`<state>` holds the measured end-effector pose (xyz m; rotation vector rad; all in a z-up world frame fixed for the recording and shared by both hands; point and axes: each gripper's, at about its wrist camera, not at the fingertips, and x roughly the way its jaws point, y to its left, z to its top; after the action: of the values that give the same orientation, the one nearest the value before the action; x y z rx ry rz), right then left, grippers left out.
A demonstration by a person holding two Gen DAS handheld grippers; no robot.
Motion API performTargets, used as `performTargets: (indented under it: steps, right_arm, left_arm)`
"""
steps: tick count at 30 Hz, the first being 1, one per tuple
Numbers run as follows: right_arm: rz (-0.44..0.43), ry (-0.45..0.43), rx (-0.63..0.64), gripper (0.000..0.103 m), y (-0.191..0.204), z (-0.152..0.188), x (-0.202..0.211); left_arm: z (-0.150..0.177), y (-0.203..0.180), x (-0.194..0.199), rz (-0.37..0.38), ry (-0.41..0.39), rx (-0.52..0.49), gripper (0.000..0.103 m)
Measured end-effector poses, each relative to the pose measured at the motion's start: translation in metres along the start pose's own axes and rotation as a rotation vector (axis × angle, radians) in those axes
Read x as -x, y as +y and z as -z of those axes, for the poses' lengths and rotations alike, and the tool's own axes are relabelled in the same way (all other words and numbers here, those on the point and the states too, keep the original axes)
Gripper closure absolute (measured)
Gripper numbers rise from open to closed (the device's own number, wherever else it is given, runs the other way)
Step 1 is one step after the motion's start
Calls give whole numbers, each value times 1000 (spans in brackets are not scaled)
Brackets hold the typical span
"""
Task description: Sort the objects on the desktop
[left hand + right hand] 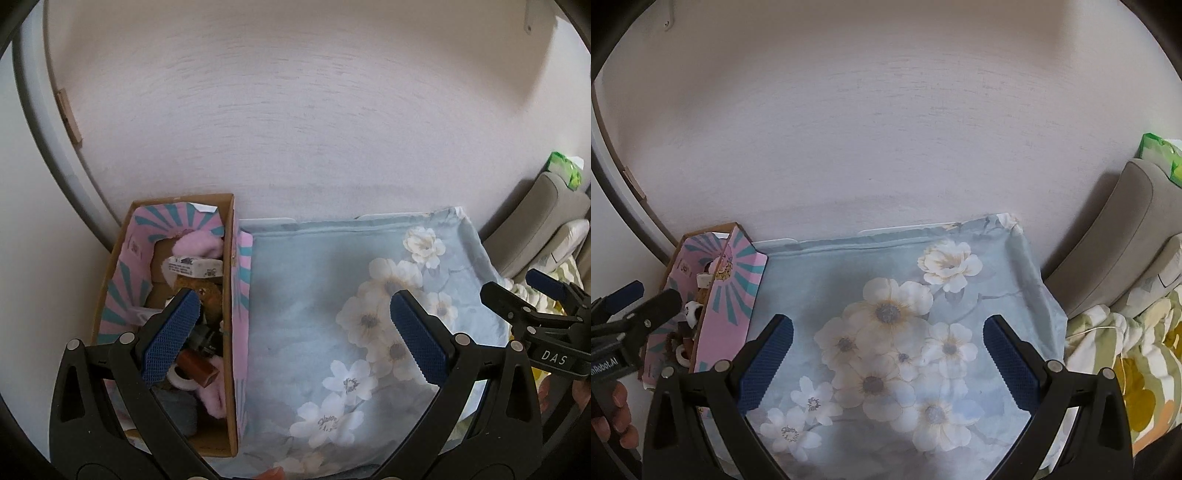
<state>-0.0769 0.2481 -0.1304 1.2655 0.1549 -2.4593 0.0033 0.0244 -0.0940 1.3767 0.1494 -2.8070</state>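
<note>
A cardboard box [231, 295] with a pink and teal lining stands at the left of the table, against the wall. It holds several small things: a pink plush [197, 245], a white tube [195, 267], a brown plush [208, 295] and a brown block [197, 369]. My left gripper [295, 332] is open and empty, with its left finger over the box. My right gripper [888, 354] is open and empty above the blue floral cloth [886, 332]. The box also shows in the right wrist view [720, 306].
The floral cloth [314, 295] covers the table up to the white wall. A grey cushion [1115, 236] with a green packet [1160, 155] on top and a yellow patterned blanket [1126, 369] lie at the right. Each gripper shows at the edge of the other's view.
</note>
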Motion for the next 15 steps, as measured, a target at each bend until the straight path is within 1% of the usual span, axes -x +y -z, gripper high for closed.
performTargets:
  steps: [5, 8, 15]
  right_arm:
    - [-1, 12, -9, 0, 2, 6, -2]
    - [6, 23, -3, 0, 5, 9, -3]
    - [-25, 31, -10, 0, 6, 10, -5]
  left_arm:
    - [1, -3, 4, -32, -7, -17, 0]
    - [3, -3, 9, -53, -35, -23, 0]
    - [3, -4, 17, -95, -77, -41, 0]
